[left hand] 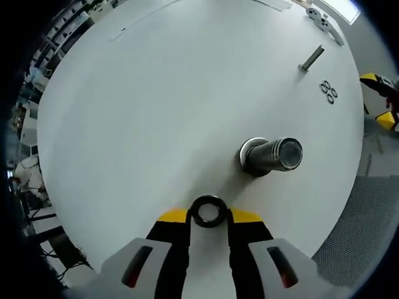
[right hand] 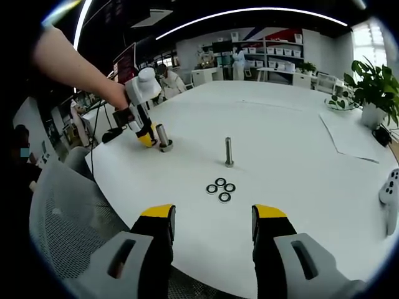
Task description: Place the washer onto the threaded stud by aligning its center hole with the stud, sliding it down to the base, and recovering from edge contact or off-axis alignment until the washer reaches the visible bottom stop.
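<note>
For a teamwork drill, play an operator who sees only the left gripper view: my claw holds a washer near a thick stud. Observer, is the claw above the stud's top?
Observer: No. In the right gripper view, your left claw, gripping the washer, sits low beside the thick stud, near the table.
Operator: What is the right claw doing?
Observer: The right claw is open and holds nothing.
Operator: How many spare washers are there?
Observer: Four spare washers lie between the right claw and the thin stud.

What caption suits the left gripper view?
Left gripper holds a black ring washer near a thick threaded metal stud.
</note>
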